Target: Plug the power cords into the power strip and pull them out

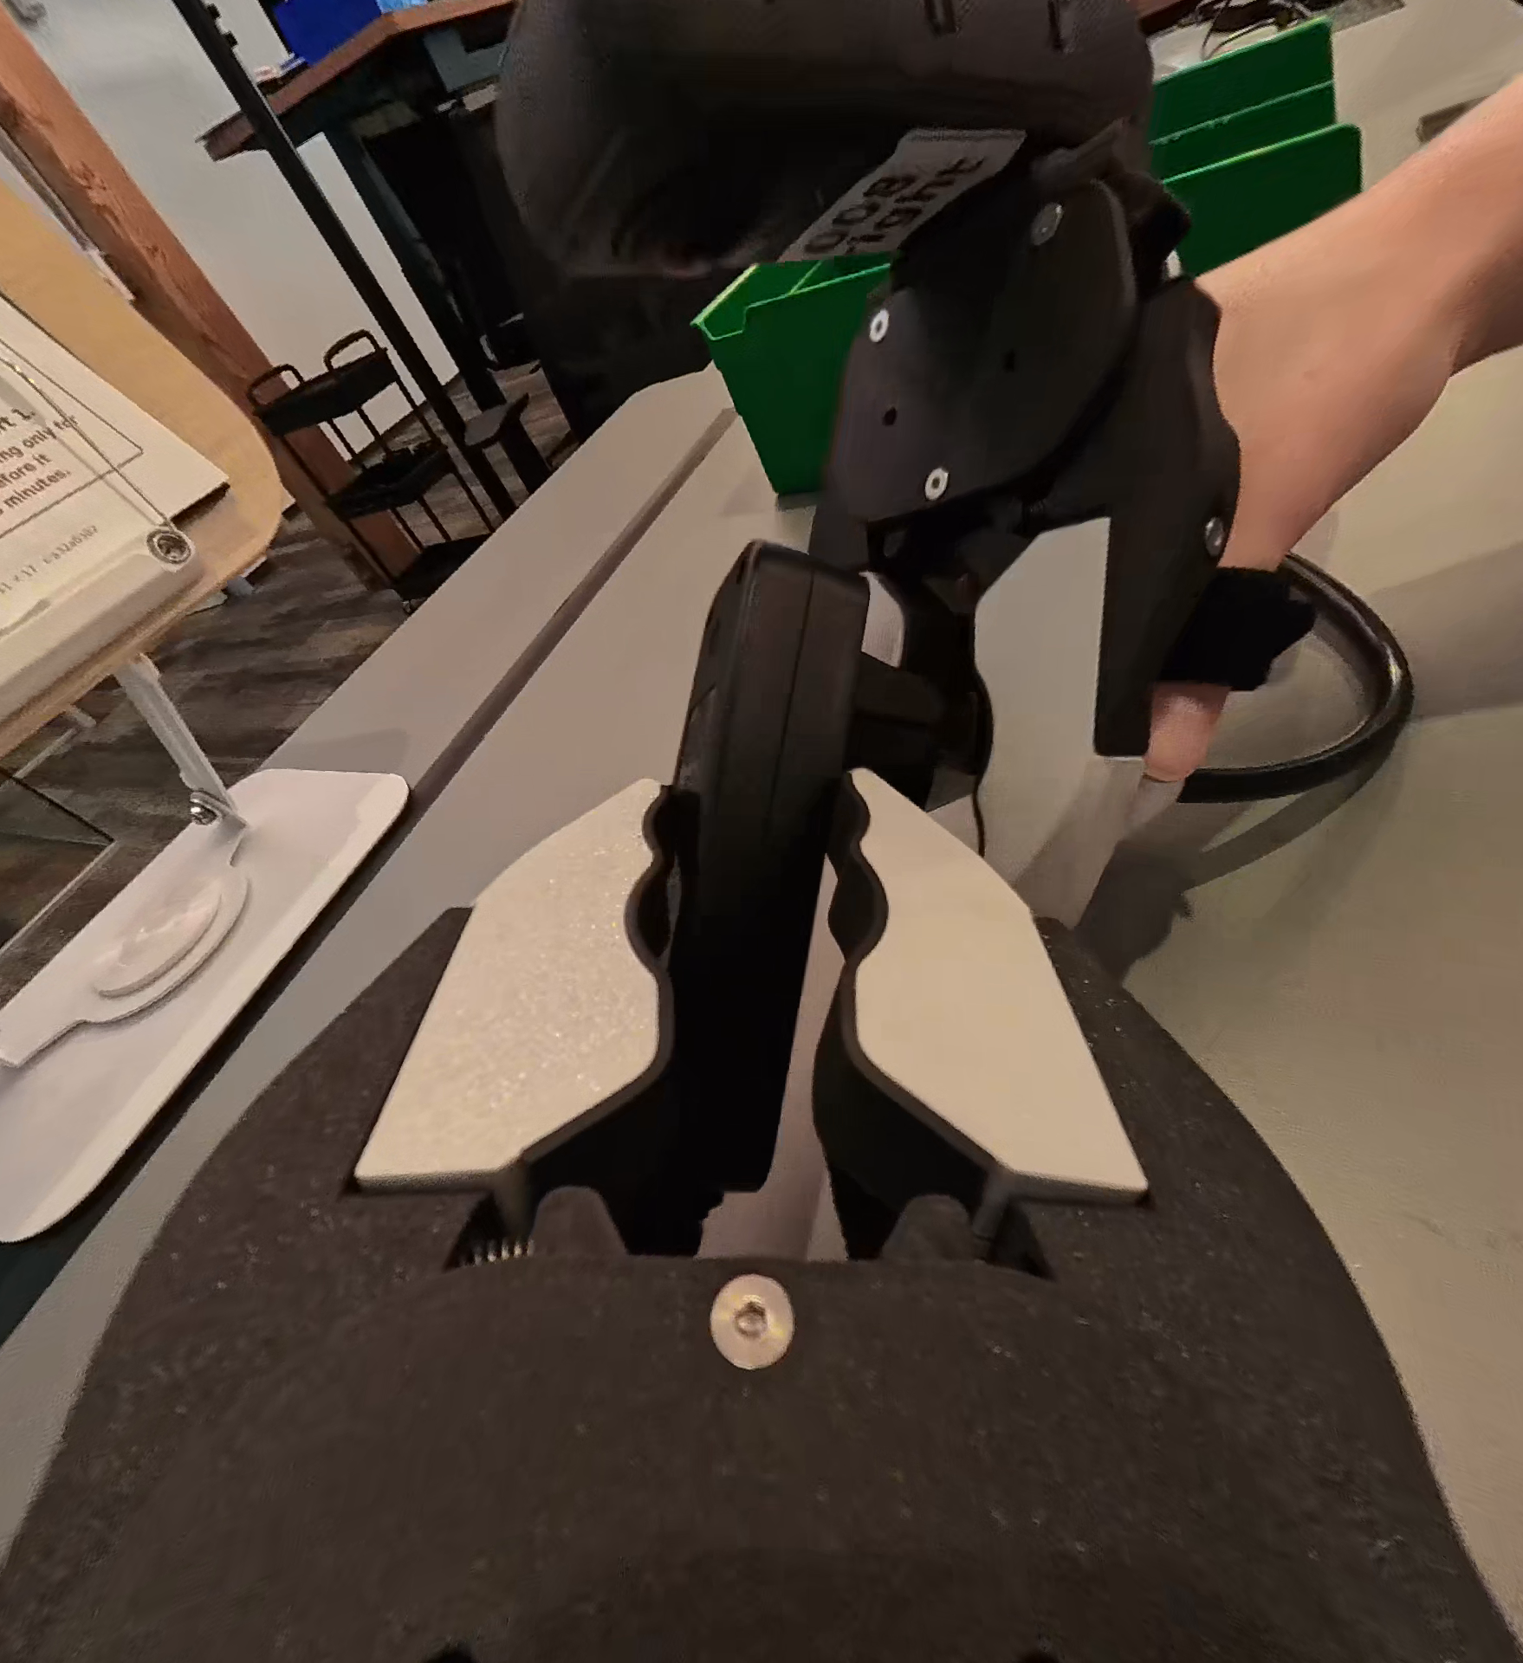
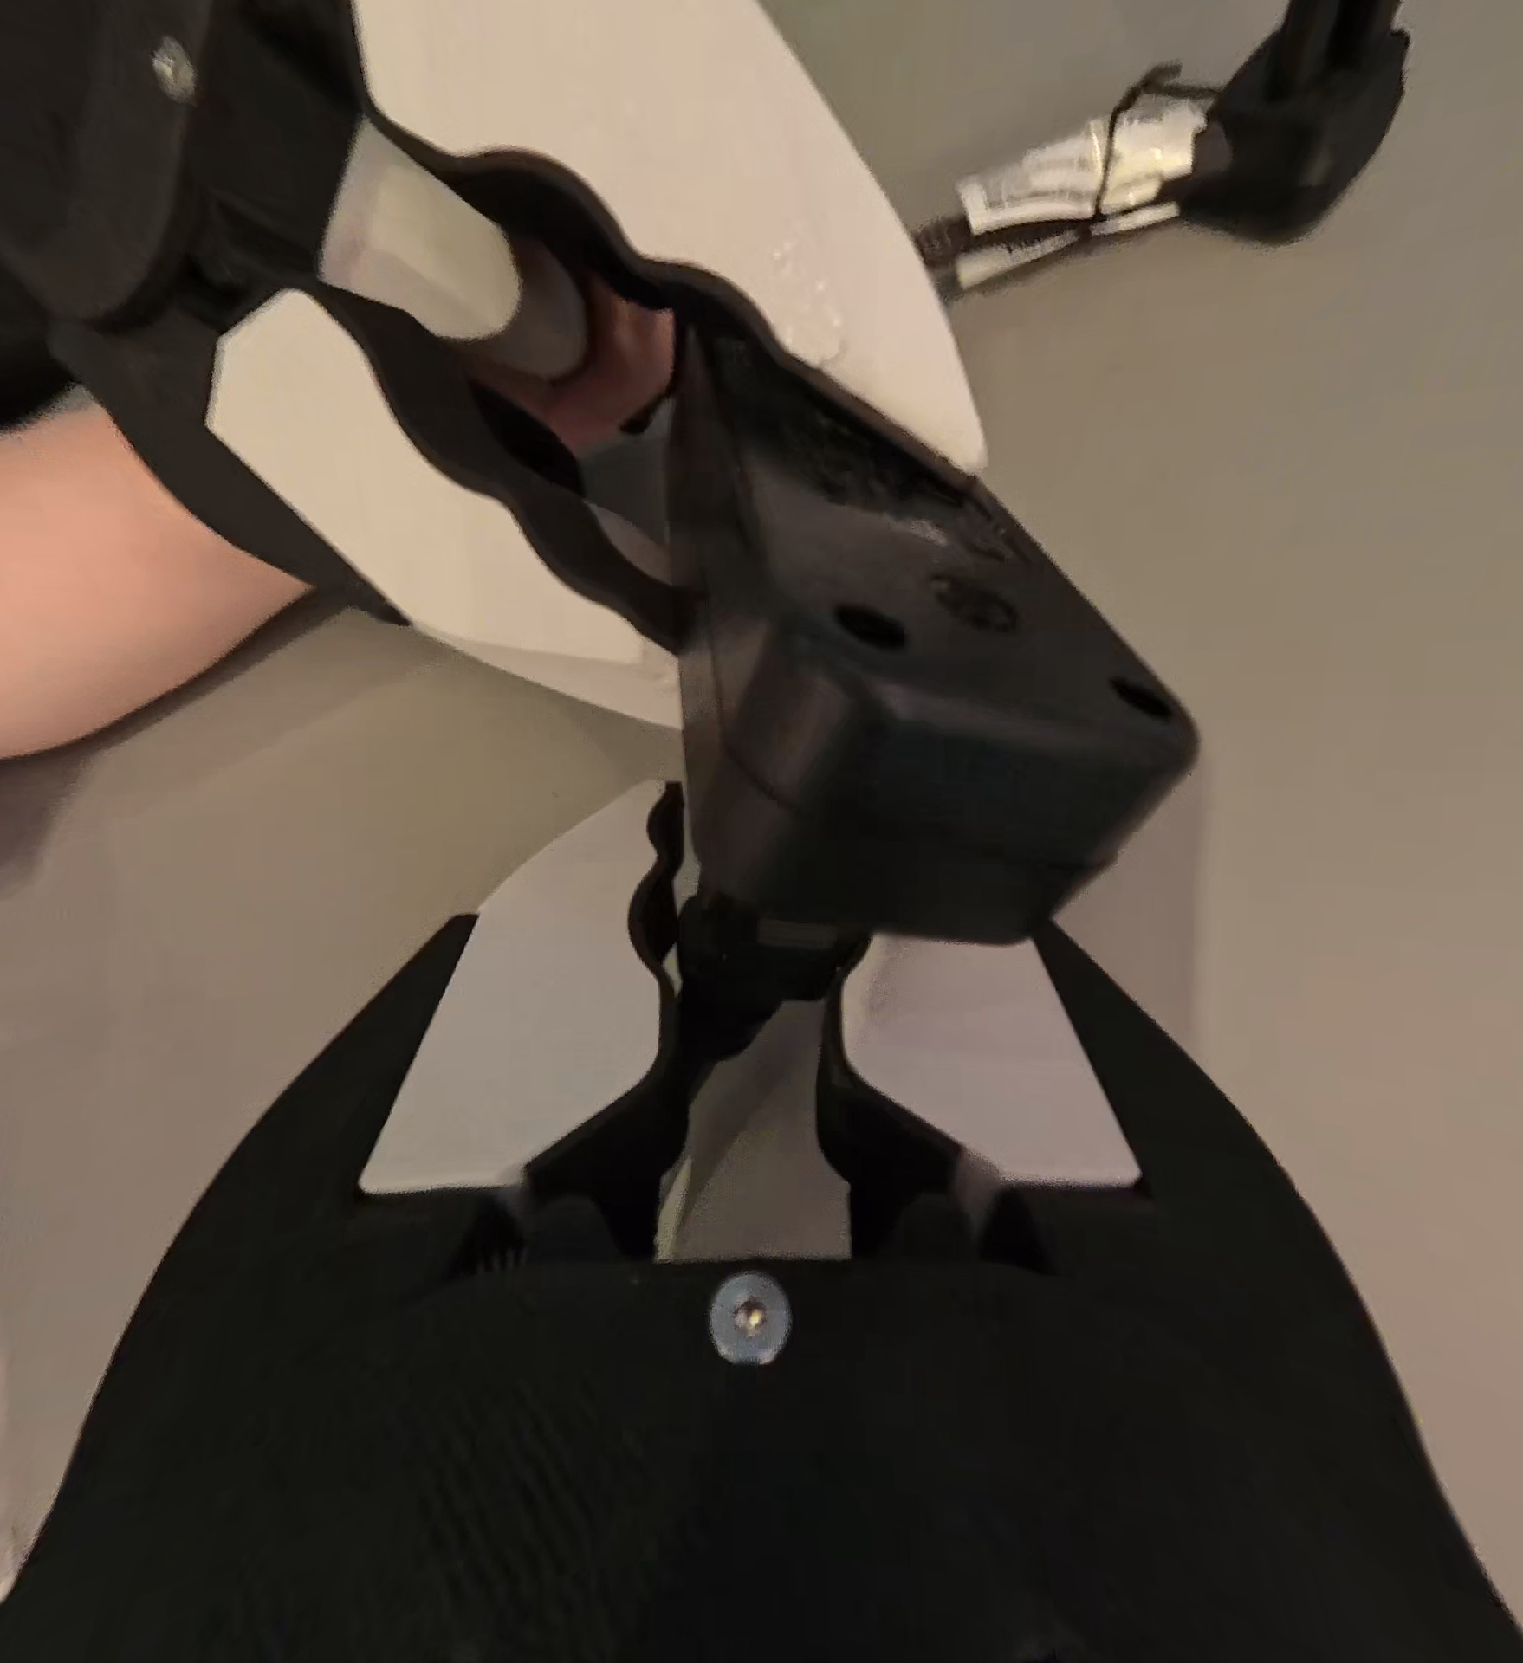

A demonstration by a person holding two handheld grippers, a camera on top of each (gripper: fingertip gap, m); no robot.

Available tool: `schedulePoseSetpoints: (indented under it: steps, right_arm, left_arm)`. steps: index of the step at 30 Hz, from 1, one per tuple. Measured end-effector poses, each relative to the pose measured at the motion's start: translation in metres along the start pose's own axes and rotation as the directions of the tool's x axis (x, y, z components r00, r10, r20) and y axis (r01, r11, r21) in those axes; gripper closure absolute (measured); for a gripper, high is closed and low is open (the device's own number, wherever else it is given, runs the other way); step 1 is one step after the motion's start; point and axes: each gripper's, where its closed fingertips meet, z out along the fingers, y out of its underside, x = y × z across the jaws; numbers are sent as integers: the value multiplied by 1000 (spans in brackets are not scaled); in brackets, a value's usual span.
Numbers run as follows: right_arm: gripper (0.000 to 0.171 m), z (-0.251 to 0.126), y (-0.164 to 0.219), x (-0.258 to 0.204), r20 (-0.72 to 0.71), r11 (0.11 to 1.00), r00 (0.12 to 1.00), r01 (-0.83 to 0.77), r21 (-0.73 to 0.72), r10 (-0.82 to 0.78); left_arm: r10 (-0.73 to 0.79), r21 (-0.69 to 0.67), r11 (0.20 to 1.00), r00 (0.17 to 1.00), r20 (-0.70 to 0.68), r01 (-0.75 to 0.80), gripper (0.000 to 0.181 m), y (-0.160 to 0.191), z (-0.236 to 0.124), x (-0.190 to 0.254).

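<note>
My left gripper point(image 1: 758, 792) is shut on a black power strip point(image 1: 767, 720) and holds it on edge above the grey table point(image 1: 1370, 1125). My right gripper point(image 2: 740, 945) is shut on a black plug point(image 2: 740, 981) at the near end of the strip point(image 2: 920, 675), whose underside with screw holes faces up. The right gripper also shows in the left wrist view point(image 1: 902, 702), held by a hand against the strip's right side. The left gripper point(image 2: 677, 486) shows at upper left in the right wrist view. A second black plug point(image 2: 1298, 153) with a white tag lies on the table at far right.
A thick black cord point(image 1: 1370, 684) loops on the table behind the right hand. Green bins point(image 1: 785, 387) stand at the back of the table. A white stand with a tilted printed board point(image 1: 155, 900) sits off the table's left edge. About 6 cm separates my left fingertips from my right.
</note>
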Motion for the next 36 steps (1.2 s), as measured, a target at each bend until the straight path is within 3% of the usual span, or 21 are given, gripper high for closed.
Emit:
schedulePoseSetpoints:
  steps: [5, 9, 13, 17, 21, 29, 31, 36]
  right_arm:
    - [139, 3, -8, -6, 70, 979, 977, -202, 9, 200]
    - [138, 1, -20, -11, 166, 910, 907, -405, 93, 386]
    - [144, 2, -16, -1, 73, 933, 942, -335, 132, 328]
    - [147, 0, -20, 12, -45, 925, 948, -295, 239, 314]
    - [147, -1, -23, 11, -55, 890, 941, -296, 346, 334]
    - [147, -4, -27, 12, -64, 836, 934, -283, 470, 352]
    - [148, -5, -31, 12, -56, 810, 929, -289, 511, 366]
    - [147, 0, -33, 16, -64, 797, 922, -293, 528, 381]
  left_arm:
    - [-8, 15, 1000, 1000, 6, 8, 150, -4, -2, 0]
    - [-23, 4, 1000, 1000, -4, 23, 150, -5, -2, 2]
    - [-34, -9, 999, 999, 42, 35, 150, -4, 2, 0]
    - [35, -35, 999, 980, 197, -28, 145, -4, 3, -8]
    - [-64, 1, 998, 979, 194, 65, 130, -5, 2, -11]
    - [-97, 14, 995, 972, 215, 96, 121, -8, 2, -13]
    - [-138, 52, 990, 967, 216, 129, 131, -13, 2, -14]
    - [-122, 23, 992, 970, 209, 120, 131, -7, 2, -16]
